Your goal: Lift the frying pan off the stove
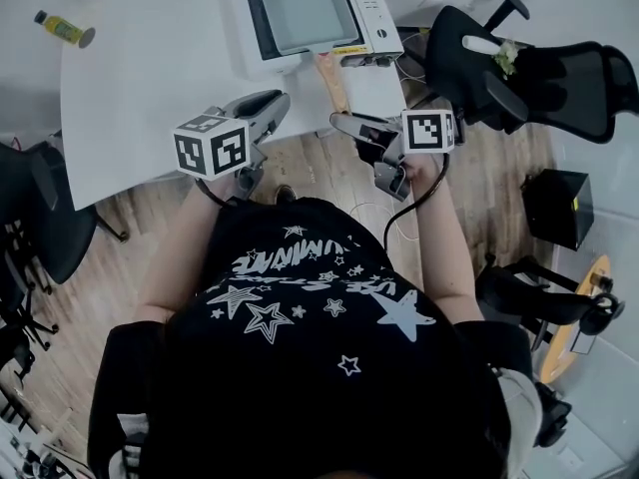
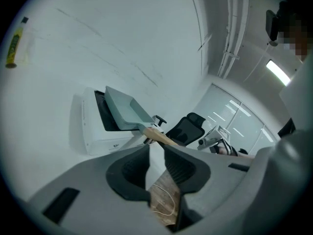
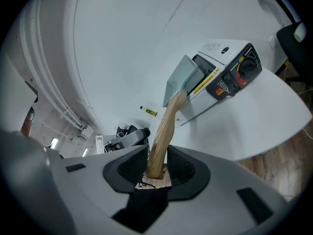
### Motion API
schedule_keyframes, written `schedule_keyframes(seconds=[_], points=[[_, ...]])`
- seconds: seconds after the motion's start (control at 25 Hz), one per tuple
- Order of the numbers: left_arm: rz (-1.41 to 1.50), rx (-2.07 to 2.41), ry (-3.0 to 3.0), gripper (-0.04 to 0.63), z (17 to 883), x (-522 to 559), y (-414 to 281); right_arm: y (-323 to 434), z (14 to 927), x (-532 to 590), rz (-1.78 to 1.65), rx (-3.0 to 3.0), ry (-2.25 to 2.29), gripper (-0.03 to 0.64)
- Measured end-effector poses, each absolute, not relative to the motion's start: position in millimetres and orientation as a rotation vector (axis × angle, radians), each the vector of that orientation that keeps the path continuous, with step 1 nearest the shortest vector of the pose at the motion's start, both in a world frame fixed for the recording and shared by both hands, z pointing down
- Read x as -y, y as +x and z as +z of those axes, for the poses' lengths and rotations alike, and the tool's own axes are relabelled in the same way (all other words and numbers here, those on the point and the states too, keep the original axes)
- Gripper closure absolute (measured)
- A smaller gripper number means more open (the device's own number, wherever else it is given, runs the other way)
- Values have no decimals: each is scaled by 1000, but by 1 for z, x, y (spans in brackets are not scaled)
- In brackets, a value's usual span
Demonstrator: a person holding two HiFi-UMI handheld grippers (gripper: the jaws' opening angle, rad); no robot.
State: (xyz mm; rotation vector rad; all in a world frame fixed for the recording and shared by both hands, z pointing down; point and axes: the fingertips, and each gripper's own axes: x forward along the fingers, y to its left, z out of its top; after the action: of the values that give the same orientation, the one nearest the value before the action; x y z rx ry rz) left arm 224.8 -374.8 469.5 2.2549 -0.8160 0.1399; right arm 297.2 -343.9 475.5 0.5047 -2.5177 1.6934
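Currently: frying pan (image 1: 300,8), square and grey-green, seated on a white stove (image 1: 367,8) on the white tabletop (image 1: 150,88), its wooden handle (image 3: 164,126) reaching off the stove toward the person. Right tongs (image 3: 157,155) clamped on the end of that handle; left tongs (image 2: 156,153) alongside, jaws a narrow slit apart, nothing between them. Yellow bottle (image 1: 62,29) lying well apart on the tabletop.

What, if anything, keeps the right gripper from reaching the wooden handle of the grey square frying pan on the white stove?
Probably nothing, so yes: the wooden handle lies between the jaws of the right gripper, and they seem closed on it.
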Motion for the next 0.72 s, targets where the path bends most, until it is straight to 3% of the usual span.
schedule_keyframes(seconds=[0.08, 0.2, 0.72], points=[[114, 716, 2227, 433, 470, 372, 240, 297, 476, 343, 1712, 2515, 496, 503], [69, 613, 2184, 365, 468, 373, 259, 299, 478, 344, 1728, 2511, 492, 508], [33, 466, 1938, 328, 481, 403, 315, 301, 478, 347, 1769, 2522, 456, 515]])
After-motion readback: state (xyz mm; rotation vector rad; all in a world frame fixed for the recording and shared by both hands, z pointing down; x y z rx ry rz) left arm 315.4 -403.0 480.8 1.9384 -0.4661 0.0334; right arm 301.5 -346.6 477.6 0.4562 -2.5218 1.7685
